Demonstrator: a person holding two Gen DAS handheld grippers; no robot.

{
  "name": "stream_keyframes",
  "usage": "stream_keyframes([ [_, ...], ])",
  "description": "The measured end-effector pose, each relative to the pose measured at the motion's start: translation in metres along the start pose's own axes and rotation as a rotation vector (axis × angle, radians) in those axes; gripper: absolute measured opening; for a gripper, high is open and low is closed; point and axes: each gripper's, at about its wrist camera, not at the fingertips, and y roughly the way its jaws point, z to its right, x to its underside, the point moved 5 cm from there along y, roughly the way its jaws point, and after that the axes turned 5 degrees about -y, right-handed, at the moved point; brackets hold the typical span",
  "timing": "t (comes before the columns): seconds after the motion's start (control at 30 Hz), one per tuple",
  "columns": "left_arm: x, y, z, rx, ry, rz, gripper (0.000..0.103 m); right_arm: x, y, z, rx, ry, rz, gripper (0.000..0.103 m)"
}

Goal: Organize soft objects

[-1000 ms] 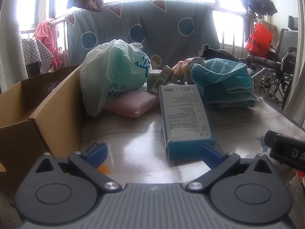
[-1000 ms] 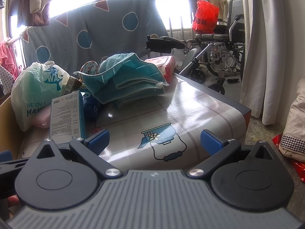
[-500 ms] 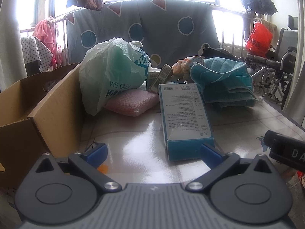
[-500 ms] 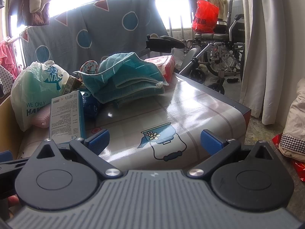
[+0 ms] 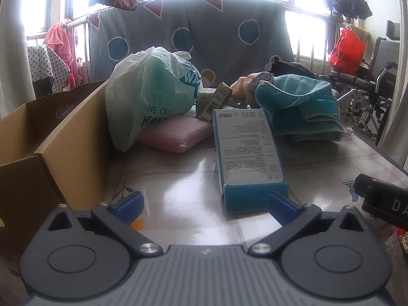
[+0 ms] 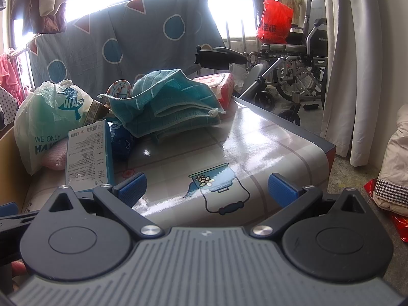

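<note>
Both wrist views, set against the frames of the preceding second: nothing on the table has shifted, and the left view differs only by a slight drift. The left gripper hovers low over the table with its jaws spread wide and empty, the blue carton lying just ahead of them. The right gripper is likewise wide and empty. The soft items, namely the teal towel, the pink sponge and the plastic bag, rest at the far side beside the open cardboard box. By inference, sorting has not begun
</note>
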Motion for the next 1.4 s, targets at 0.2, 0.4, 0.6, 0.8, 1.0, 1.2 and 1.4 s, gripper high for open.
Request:
stream_keyframes([
  [0.2,0.000,0.000,0.000,-0.001,-0.001,-0.003,0.103,0.000,0.000,0.000,0.000,0.000,-0.002,0.102],
  [0.4,0.000,0.002,0.000,-0.004,-0.003,-0.009,0.103,0.001,0.000,0.001,-0.001,0.003,-0.002,0.102],
  [0.6,0.000,0.005,-0.003,0.009,-0.017,-0.032,0.103,0.000,-0.001,0.004,-0.027,0.031,0.001,0.102],
  [0.8,-0.003,0.011,-0.017,0.063,-0.104,-0.077,0.099,-0.005,0.008,0.018,-0.177,0.132,-0.040,0.102],
  [1.0,-0.016,0.023,0.006,0.085,0.001,-0.075,0.099,-0.020,0.026,0.027,-0.184,0.110,-0.056,0.102],
  [1.2,-0.029,0.053,0.043,0.085,0.101,-0.094,0.100,-0.058,0.046,0.025,-0.295,0.039,-0.042,0.102],
  [1.4,-0.035,0.086,0.056,0.073,0.095,-0.181,0.078,-0.086,0.068,0.012,-0.414,-0.094,-0.032,0.102],
])
